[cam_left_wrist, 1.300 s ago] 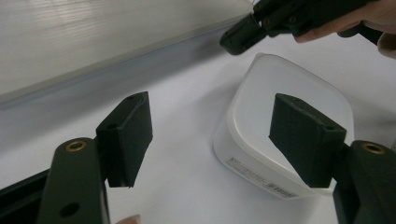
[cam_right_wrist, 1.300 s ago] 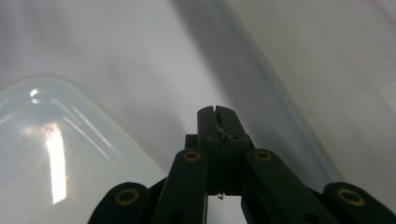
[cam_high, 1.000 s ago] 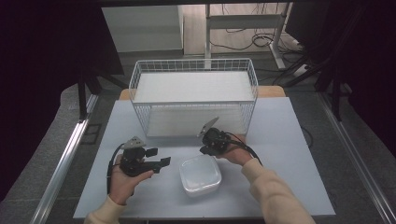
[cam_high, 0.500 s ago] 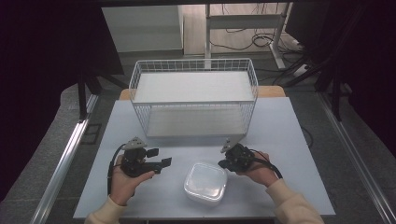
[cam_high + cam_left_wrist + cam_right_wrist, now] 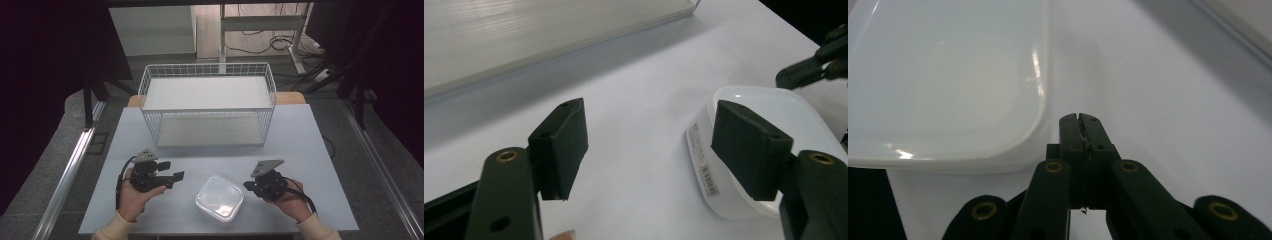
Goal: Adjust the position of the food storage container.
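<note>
A clear square plastic container (image 5: 219, 197) with its lid on lies on the white table (image 5: 310, 145) near the front edge, between both hands. My left gripper (image 5: 174, 176) is held left of it, open, jaws pointing toward the container (image 5: 754, 145) with nothing between them. The right gripper (image 5: 248, 185) sits just right of the container (image 5: 943, 80), shut and empty, its tips beside the lid's corner. In the left gripper view the right gripper (image 5: 811, 67) shows at the far right beyond the container.
A white wire basket (image 5: 208, 102) with a white shelf board stands at the back middle of the table. Dark floor, rails and cables surround the table.
The right gripper has come back from near the basket toward the front right and lowered beside the container. The container now lies slightly farther right and nearer the front. The left gripper barely moved.
</note>
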